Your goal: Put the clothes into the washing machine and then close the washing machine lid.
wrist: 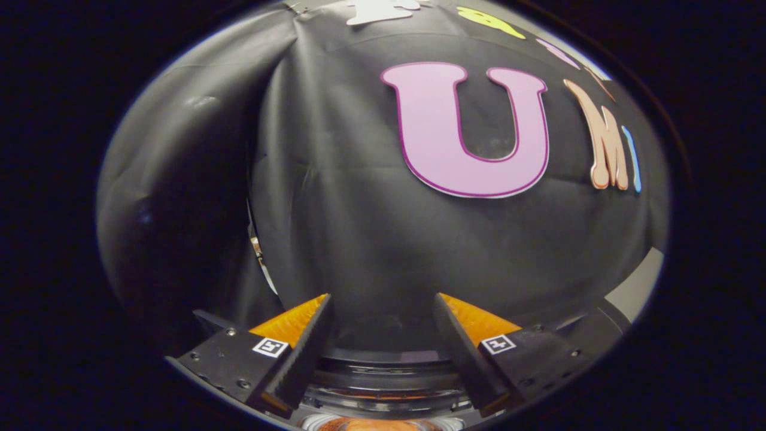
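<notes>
The gripper (383, 302) pointed at the black cloth wall (371, 227) of the booth. Its two fingers (308, 341) were spread wide apart, and nothing was between them. They held nothing.

The washing machine (386, 374) was low down, under the fingers and close to them. Its dark round rim showed in the gap between the two fingers. A shiny ring curved just under that rim. Below the ring, right at the bottom, there was a bit of something orange (377, 424). It could have been clothes inside the machine, but it was too small to tell. I could not tell if the lid was up or down.

A pale strip (640, 287) showed past the cloth wall, out beyond the right finger.
</notes>
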Action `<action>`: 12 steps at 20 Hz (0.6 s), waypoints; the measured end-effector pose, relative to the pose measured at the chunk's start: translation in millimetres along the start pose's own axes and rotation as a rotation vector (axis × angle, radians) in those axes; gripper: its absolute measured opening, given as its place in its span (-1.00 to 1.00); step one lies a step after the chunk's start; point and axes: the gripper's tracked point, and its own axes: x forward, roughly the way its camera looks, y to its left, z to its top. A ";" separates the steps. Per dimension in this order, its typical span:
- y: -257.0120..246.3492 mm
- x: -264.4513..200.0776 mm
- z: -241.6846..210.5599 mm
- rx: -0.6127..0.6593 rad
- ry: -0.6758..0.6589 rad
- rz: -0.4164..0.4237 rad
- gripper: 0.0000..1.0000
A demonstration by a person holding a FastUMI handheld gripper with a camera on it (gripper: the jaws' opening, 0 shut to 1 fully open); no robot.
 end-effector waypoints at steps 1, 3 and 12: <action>2.3 -0.9 -0.1 -0.004 -0.013 0.003 1.00; -1.0 -2.6 0.2 -0.018 -0.019 -0.002 1.00; 0.0 -6.7 9.5 -0.024 -0.081 0.005 1.00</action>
